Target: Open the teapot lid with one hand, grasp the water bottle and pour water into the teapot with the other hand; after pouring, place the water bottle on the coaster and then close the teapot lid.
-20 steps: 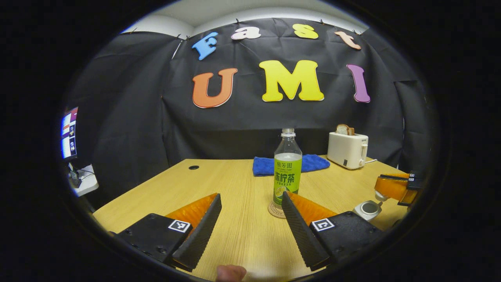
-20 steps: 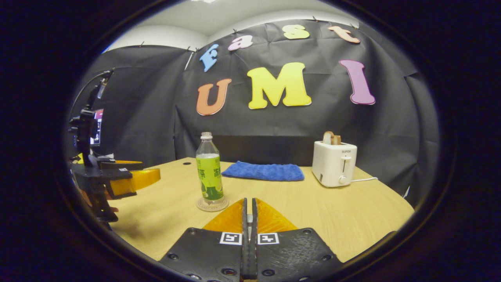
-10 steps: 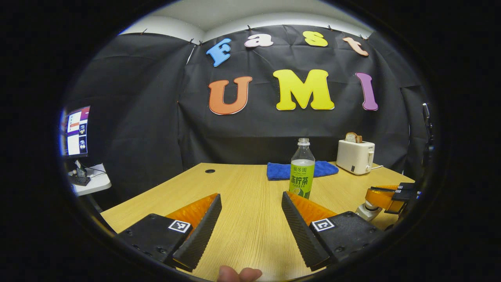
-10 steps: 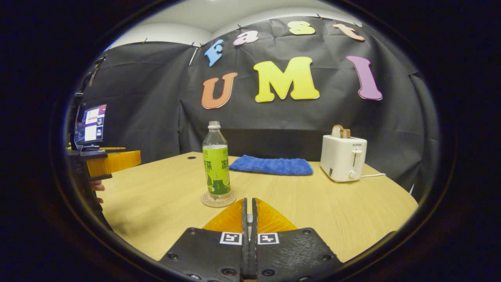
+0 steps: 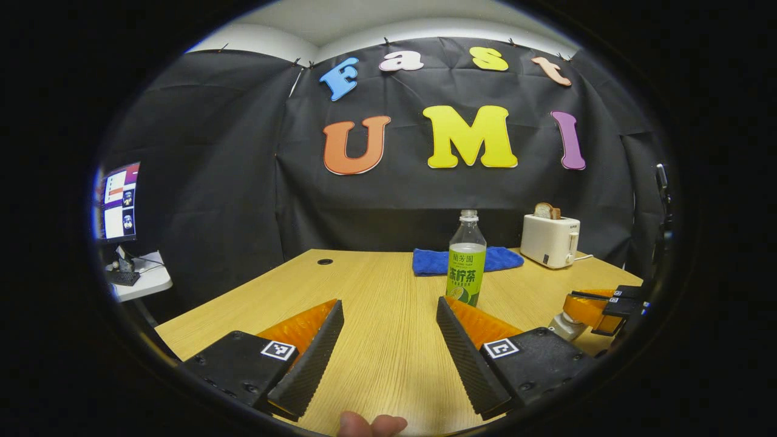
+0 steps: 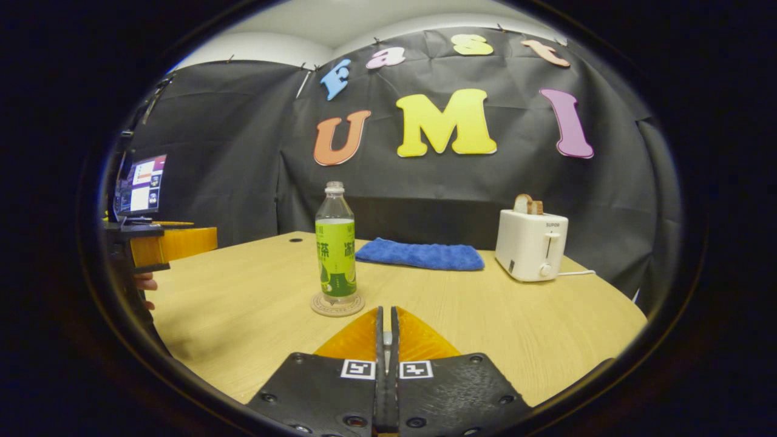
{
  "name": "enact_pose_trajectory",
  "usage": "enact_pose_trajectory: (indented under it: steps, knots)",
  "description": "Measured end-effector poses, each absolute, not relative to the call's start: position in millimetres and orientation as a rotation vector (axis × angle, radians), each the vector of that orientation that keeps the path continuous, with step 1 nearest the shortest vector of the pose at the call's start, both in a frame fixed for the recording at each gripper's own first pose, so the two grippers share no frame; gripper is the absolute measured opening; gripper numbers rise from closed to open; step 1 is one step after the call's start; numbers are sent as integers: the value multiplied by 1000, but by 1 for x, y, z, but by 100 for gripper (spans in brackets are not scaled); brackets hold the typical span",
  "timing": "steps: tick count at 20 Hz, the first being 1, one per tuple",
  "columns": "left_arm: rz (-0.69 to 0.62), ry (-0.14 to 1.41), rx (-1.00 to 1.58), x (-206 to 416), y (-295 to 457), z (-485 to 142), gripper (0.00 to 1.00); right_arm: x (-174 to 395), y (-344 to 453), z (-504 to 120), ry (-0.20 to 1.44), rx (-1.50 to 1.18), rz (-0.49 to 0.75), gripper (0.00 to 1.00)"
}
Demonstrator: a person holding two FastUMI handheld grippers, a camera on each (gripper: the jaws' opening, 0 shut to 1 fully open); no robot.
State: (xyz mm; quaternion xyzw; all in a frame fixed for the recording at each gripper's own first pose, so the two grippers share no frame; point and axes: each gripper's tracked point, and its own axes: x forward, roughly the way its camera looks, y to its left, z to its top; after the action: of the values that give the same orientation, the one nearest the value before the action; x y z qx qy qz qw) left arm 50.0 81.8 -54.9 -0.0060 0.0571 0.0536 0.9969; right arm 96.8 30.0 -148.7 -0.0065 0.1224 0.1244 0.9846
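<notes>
So here's where I'm at: water bottle (image 6: 335, 243) is standing upright on the coaster (image 6: 337, 304), out in the middle of the table (image 6: 485, 315). Looks to me like the pour is done, so the lid is what's left.

My left gripper (image 5: 388, 340) has its fingers spread wide with nothing between them, just bare tabletop. The bottle sits ahead of it and a bit to the right, well apart.

My right gripper (image 6: 386, 331) has its fingers pressed together on a small pale piece. I figure that's the lid knob, but it's mostly hidden, so I can't say for sure. In the left gripper view I see that same gripper (image 5: 598, 303) at the far right with the white teapot (image 5: 567, 326) right under it, touching or nearly so.

So the right hand is the one on the job, and the move is basically straight down. Bottle is off to its left and forward, clear of it. The teapot sits close to the table's near edge, so I'd avoid pulling toward me. Toaster (image 6: 532, 244) and blue cloth (image 6: 419, 254) are way back, no issue.
</notes>
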Motion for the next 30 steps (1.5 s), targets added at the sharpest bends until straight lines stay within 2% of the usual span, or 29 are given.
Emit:
enact_pose_trajectory:
  steps: [4,8,9,12,13,14,19,30]
  knots:
    - [108,108,-7,48,80,-53,96,96,29,-148,243,-26,237,0]
    - [100,97,-8,44,74,-47,96,93,28,-133,202,-40,222,10]
    - [97,94,-4,43,72,-45,96,93,28,-127,185,-39,217,18]
    - [93,79,6,36,66,-36,96,88,20,-102,140,-45,202,62]
    - [88,77,5,34,62,-33,96,84,14,-90,119,-51,191,72]
    - [80,73,2,31,55,-30,96,78,7,-73,85,-53,165,97]
    - [40,39,-12,10,25,-7,96,45,-19,-11,-47,-39,88,96]
    - [21,-32,10,-41,-11,33,96,-35,-41,24,-99,-20,51,95]
